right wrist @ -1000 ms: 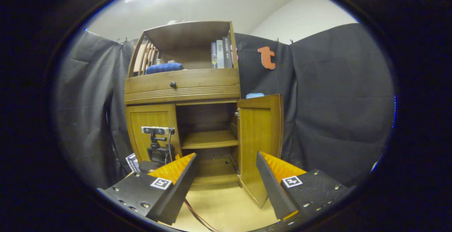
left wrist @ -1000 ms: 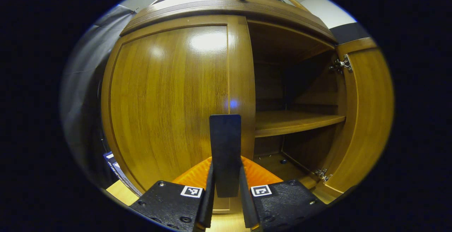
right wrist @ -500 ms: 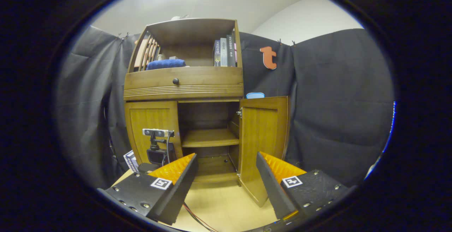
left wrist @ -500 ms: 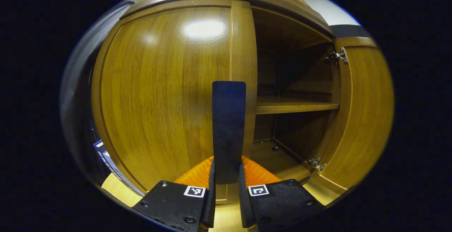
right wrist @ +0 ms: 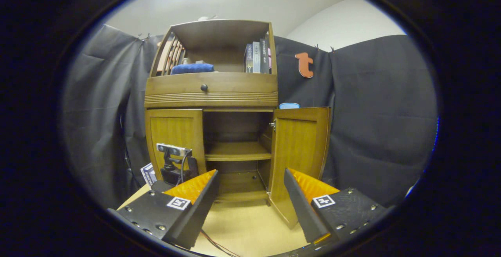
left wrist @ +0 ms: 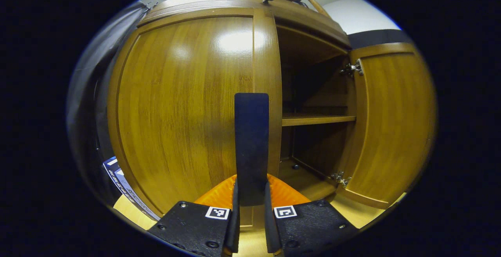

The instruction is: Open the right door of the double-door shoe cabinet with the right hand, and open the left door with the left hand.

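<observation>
Shoe cabinet (right wrist: pixel 211 92) work is half done as things lie: my left gripper (left wrist: pixel 251 104) is pinched fully together, nothing between its fingers, and they point as one narrow blade at the free right-hand edge of the left door (left wrist: pixel 184 104), which sits flush and closed. From my right gripper (right wrist: pixel 250 194), which hangs well back from the cabinet with its fingers spread wide and empty, I can see the left gripper low and close in front of that door, near the floor (right wrist: pixel 242 225). I judge the step in hand to be prying the left door, and with no knob visible on it the best way is to slide my closed tips into the seam at that free edge, just left of the dark opening, then sweep toward the near left along the hinge's arc rather than pulling straight out. I cannot tell whether the tips touch the wood yet. To the right, the right door (left wrist: pixel 391 120) stands swung wide, its hinges (left wrist: pixel 352 68) showing, and the inner shelf (left wrist: pixel 317 120) lies bare. Farther up are a drawer knob (right wrist: pixel 204 88), books (right wrist: pixel 258 57) and a blue cushion (right wrist: pixel 191 68).
</observation>
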The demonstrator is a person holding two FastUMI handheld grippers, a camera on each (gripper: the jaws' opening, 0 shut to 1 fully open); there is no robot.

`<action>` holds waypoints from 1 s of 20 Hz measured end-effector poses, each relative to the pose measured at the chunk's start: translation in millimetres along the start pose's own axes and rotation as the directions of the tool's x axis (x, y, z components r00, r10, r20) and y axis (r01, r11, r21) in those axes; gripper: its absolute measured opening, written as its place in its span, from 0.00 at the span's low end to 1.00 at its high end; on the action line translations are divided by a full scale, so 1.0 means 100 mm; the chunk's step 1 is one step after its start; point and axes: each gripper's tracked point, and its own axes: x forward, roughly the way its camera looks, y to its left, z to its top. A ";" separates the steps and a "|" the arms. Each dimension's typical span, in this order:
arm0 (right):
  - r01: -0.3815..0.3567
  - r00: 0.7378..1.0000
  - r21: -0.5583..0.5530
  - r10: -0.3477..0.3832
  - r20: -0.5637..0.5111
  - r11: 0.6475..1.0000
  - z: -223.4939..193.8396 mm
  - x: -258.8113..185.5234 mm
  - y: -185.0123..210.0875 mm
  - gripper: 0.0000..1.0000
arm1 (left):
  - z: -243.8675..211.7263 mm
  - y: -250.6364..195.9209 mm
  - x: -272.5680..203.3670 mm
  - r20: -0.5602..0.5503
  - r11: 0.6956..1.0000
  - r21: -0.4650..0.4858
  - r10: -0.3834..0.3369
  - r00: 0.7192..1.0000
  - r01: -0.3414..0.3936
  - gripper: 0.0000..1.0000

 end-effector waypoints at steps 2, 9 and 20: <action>0.001 1.000 0.010 -0.001 0.008 1.000 0.02 -0.01 -0.02 0.98 | 0.00 -0.01 -0.23 0.015 0.999 -0.004 -0.036 0.999 0.036 0.28; 0.004 1.000 0.037 -0.005 0.015 0.999 0.01 -0.04 -0.08 0.99 | -0.02 0.19 -1.08 0.065 0.993 -0.018 -0.117 0.991 0.118 0.27; -0.043 0.999 0.031 0.042 0.006 0.999 -0.09 -0.09 0.12 0.99 | 0.00 0.48 -1.61 0.081 0.993 -0.002 -0.116 0.990 0.116 0.29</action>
